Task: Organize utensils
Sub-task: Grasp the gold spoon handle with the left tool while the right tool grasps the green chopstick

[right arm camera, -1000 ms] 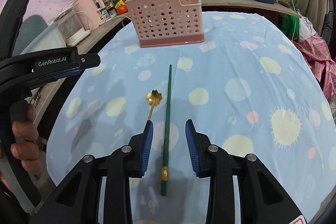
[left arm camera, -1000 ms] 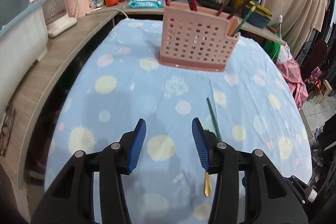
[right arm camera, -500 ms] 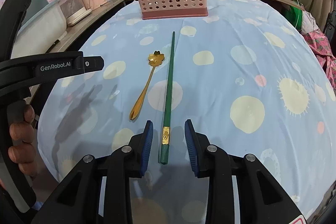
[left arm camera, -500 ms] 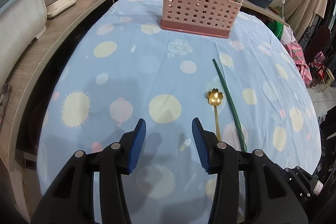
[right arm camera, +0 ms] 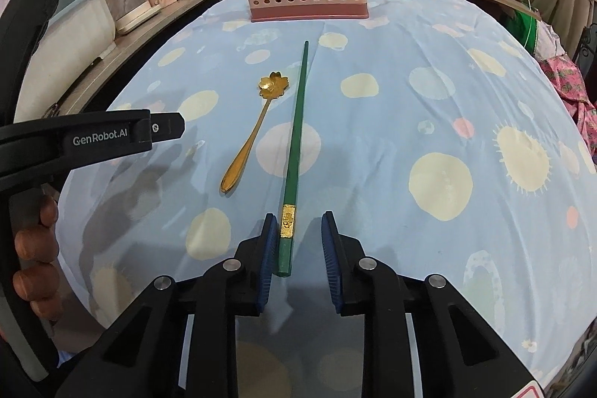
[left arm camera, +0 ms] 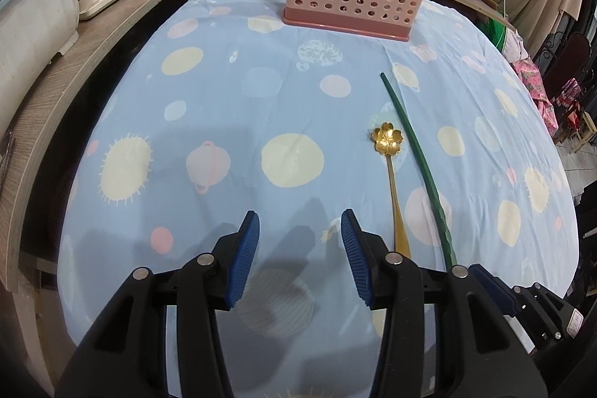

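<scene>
Right gripper jaws straddle green chopstick; unclamped.

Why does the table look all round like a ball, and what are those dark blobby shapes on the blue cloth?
Both wrist views use fisheye lenses, so the tablecloth bulges and corners go black. In the left wrist view, soft gray shadows lie ahead of the left gripper. In the right wrist view, similar shadows darken the cloth near the gold spoon; the green chopstick looks sharp.
</scene>
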Demonstrator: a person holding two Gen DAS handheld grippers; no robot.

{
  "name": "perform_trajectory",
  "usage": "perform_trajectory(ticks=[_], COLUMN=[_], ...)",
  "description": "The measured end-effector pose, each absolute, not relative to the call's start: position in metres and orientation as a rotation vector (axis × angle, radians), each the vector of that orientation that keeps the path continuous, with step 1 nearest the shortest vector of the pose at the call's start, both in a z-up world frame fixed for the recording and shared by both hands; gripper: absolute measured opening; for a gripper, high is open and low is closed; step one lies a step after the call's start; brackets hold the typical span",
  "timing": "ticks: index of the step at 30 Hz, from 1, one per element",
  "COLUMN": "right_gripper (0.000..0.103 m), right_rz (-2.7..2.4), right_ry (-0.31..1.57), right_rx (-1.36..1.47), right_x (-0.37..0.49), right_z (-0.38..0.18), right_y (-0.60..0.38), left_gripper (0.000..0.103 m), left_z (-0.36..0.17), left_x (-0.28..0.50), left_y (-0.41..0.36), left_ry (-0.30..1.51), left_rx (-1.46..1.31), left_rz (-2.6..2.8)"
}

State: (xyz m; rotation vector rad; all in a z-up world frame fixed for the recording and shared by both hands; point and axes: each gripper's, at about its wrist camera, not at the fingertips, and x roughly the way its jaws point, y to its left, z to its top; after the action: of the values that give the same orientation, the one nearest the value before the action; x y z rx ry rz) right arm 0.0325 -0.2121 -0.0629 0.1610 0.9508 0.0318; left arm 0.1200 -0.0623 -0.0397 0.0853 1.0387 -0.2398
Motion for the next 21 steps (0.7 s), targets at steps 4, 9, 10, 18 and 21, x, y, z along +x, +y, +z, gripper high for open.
perform_trajectory(ticks=[4,9,10,18,21], right_gripper=[0.012,0.007,0.007,0.007,0.007], right_rz=[0.02,0.008,0.004,-0.025,-0.029], right_ry=[0.949,0.946,0.944,0.932,0.932], right_rx=[0.155,0.173,0.175,0.215,0.226], right_x=[0.032,0.031,0.031,0.029,0.028], right_z=[-0.064,-0.065,-0.064,-0.063,-0.062], right_y=[-0.214,-0.219,-0.22,-0.232,-0.235], left_gripper=[0.043,0.05,0.053,0.06,0.06], left_z=[-0.045,-0.049,-0.049,-0.056,-0.06], left_x=[0.119,0.115,0.114,0.104,0.103], left_y=[-0.063,-0.069,-0.07,-0.087,-0.092], left_ry=[1.054,1.062,1.059,1.074,1.084], left_rx=[0.089,0.095,0.098,0.105,0.106], left_rz=[-0.243,-0.264,-0.266,-0.332,-0.346])
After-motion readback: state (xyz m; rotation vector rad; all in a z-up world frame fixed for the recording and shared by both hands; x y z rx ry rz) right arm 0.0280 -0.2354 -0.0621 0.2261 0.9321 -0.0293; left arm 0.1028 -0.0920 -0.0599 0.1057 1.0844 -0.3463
